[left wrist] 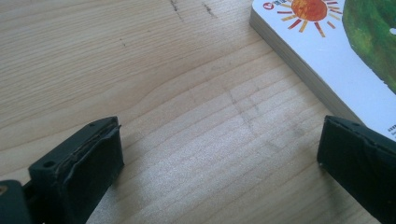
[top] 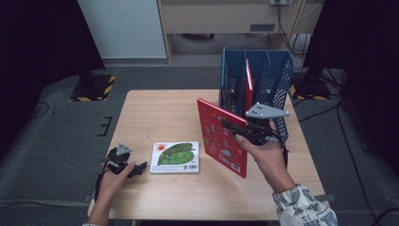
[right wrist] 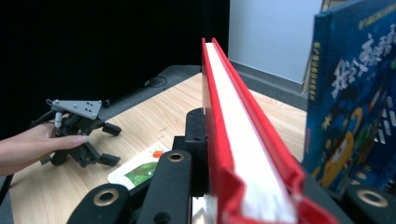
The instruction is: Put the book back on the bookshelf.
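Light wooden table (top: 155, 113); blue mesh file rack (top: 275, 75) far right. Right gripper (top: 235, 129) clamps large red hardcover book (top: 221, 136) upright, likely for slotting in. Small white leaf-cover board book (top: 175, 157) flat, near left. Left gripper (top: 136, 169) jaws wide, empty, beside it.

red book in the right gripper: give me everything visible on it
The red book is a thin hardcover with glossy red boards, small pictures printed on its cover and white page edges. It stands on edge, tilted, lifted over the wooden table just in front of the blue file rack. The right gripper is shut on its edge, one black jaw against each cover. Nothing else touches it.
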Action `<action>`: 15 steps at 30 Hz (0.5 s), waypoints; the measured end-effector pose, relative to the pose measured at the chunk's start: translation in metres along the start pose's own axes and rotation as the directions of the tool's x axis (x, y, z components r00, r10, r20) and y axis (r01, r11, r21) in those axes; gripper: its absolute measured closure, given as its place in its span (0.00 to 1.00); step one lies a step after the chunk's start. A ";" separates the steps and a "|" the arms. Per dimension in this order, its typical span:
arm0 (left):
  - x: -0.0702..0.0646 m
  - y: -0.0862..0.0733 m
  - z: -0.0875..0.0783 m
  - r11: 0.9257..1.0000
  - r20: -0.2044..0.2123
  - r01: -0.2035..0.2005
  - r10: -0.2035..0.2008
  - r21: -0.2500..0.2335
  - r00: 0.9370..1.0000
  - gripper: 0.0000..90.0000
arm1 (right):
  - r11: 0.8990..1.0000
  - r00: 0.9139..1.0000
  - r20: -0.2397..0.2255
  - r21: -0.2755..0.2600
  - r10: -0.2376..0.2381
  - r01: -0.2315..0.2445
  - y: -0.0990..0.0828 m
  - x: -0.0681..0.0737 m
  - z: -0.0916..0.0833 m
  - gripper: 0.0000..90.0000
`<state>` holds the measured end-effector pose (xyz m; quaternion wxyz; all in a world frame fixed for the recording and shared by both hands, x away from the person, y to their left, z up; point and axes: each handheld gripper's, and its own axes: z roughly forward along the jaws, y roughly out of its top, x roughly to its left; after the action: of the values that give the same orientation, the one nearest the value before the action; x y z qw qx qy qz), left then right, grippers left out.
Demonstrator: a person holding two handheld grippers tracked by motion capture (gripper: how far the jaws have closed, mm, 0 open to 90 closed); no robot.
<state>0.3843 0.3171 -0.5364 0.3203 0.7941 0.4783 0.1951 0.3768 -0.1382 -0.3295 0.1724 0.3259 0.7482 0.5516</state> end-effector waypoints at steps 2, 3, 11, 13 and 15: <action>0.000 0.000 0.000 1.000 0.000 0.000 0.000 0.000 1.000 0.00 | 1.000 1.000 0.004 0.002 0.003 -0.003 -0.002 -0.001 -0.004 0.88; 0.000 0.000 0.000 1.000 0.000 0.000 0.000 0.000 1.000 0.00 | 1.000 1.000 0.007 0.004 0.003 -0.004 -0.002 -0.003 -0.007 0.88; 0.000 0.000 0.000 1.000 0.000 0.002 -0.002 -0.002 1.000 0.00 | 1.000 0.999 0.022 -0.010 0.026 -0.026 0.004 -0.007 -0.023 0.88; 0.000 0.000 0.000 1.000 0.000 0.001 -0.001 -0.002 1.000 0.00 | 0.999 0.999 0.028 -0.019 0.029 -0.029 0.010 -0.008 -0.026 0.88; -0.001 0.000 0.000 1.000 0.000 0.002 -0.002 -0.001 1.000 0.00 | 0.999 0.999 0.031 -0.026 0.029 -0.028 0.015 -0.009 -0.030 0.88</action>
<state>0.3839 0.3167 -0.5365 0.3210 0.7934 0.4788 0.1953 0.3695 -0.1628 -0.3064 0.1804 0.3431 0.7335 0.5584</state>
